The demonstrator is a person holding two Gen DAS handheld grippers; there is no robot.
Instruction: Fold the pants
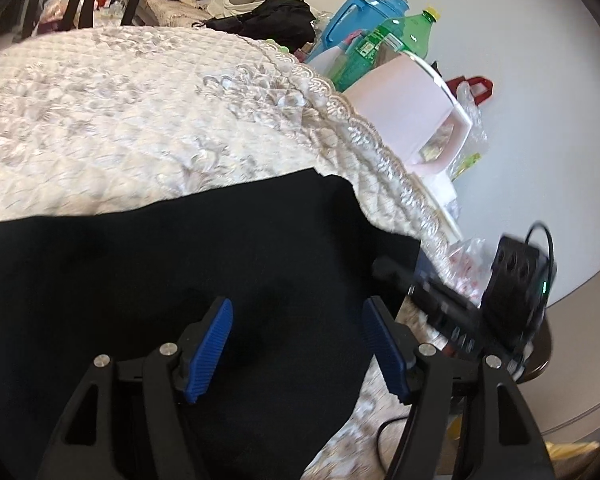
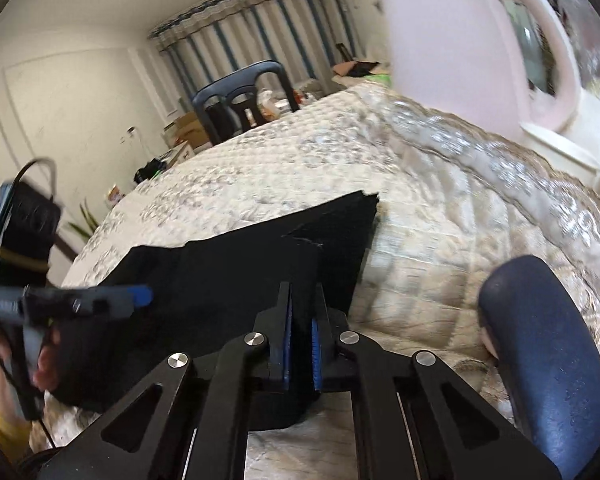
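The black pants [image 1: 180,272] lie as a flat dark panel on a quilted cream table cover [image 1: 140,120]. My left gripper [image 1: 296,308] hangs just above them with its blue-padded jaws wide apart and nothing between them. In the right wrist view the pants [image 2: 240,264] run away from me across the cover, their far corner near the middle. My right gripper [image 2: 302,304] is shut on the near edge of the pants, a fold of black cloth pinched between its pads. The left gripper [image 2: 140,295] shows at the left of that view, held by a hand.
A pink kettle [image 1: 404,96] stands at the table's right edge, with green bottles [image 1: 380,40] and a blue jug [image 1: 352,16] behind. A blue chair armrest [image 2: 548,360] is close at lower right. A black chair [image 2: 240,96] stands at the far side.
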